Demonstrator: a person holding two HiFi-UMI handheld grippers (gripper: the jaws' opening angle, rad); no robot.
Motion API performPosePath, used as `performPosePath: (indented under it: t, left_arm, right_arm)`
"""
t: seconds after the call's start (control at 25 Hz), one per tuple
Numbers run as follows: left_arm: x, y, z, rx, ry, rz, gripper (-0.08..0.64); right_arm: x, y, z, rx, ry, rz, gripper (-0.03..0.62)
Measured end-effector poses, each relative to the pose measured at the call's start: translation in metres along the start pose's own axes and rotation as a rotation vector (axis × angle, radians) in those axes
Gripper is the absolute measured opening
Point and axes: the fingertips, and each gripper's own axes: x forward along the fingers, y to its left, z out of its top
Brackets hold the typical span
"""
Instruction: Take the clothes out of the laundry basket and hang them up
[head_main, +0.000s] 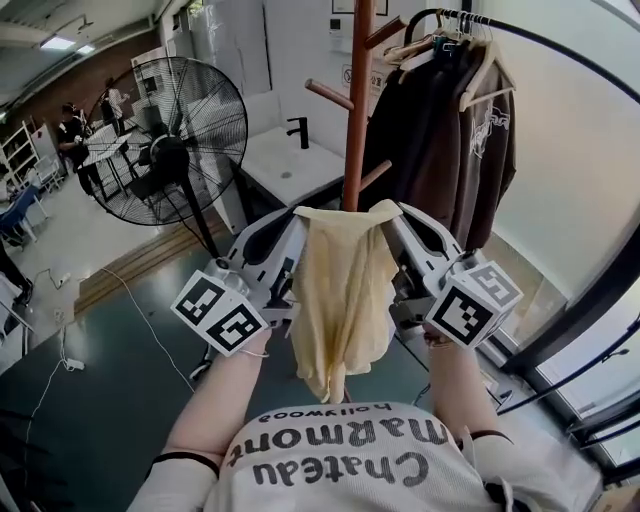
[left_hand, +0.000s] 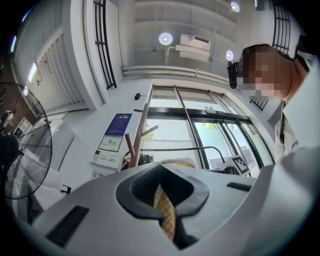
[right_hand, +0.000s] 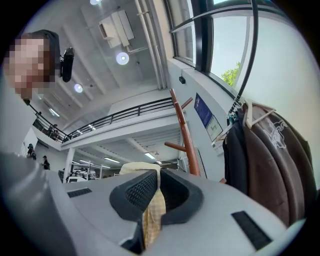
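The left tongs (head_main: 298, 214) and the right tongs (head_main: 391, 212) are raised side by side in front of the person's chest, and each is clamped on a top corner of a pale yellow garment (head_main: 342, 290). The cloth's upper edge is stretched between the two and the rest hangs straight down in loose folds, its lower end just above the person's printed shirt (head_main: 340, 455). In the left gripper view the dark pads are closed together with a strip of the yellow fabric (left_hand: 167, 216) pinched between them. The right gripper view shows the same: the pads are pressed shut on a fold of cloth (right_hand: 152, 215) that bunches over the jaw tips and trails down through them. The marker cubes (head_main: 218, 313) sit at the near ends of both tools, just above the person's forearms. Directly behind the garment's top edge rises a wooden coat stand (head_main: 357, 100) with short pegs. To its right, brown jackets (head_main: 470, 160) hang on hangers from a black clothes rail (head_main: 540, 40) beside the windows. A large black fan (head_main: 175, 140) stands to the left on the dark green floor (head_main: 100, 400), well apart from the garment.
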Motion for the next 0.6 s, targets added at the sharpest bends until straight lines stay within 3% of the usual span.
performPosePath:
  t: [0.2,0.4,0.6]
  left_arm:
    - [0.034,-0.008,0.004,0.008,-0.022,0.047,0.014]
    - [0.055,-0.022,0.025,0.074,-0.08,0.055,0.014]
    - [0.088,-0.023,0.037,0.132,-0.081,0.05,0.014]
  right_arm:
    - [-0.009,-0.02,0.027,-0.055,-0.021,0.063,0.04]
    - [-0.013,-0.027,0.055,-0.125,-0.04,0.142,0.04]
    - [-0.003,-0.053,0.07,-0.103,-0.034,0.213,0.04]
